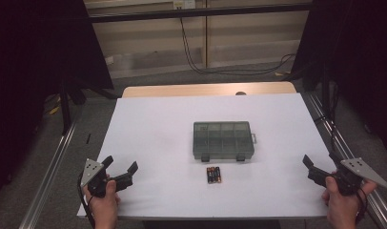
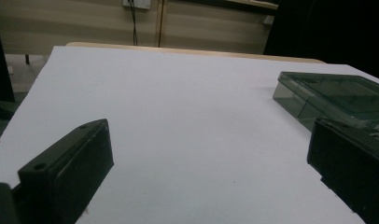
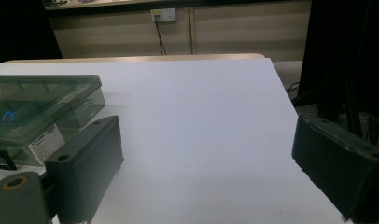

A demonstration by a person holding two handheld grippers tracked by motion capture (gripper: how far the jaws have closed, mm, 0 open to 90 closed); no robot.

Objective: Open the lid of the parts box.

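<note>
Both claws, left claw (image 1: pixel 121 170) and right claw (image 1: pixel 319 166), gape released at the worktop's (image 1: pixel 153 124) near corners, well apart from the box (image 1: pixel 223 140) and batteries (image 1: pixel 214 175) between them.

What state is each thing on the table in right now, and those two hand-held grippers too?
Box: lid shut, latches toward the person, flat on the sheet.
Batteries: lying side by side in front of the box, untouched.
Left hand-held gripper: open, empty, at the sheet's near left corner.
Right hand-held gripper: open, empty, at the sheet's near right edge.
</note>
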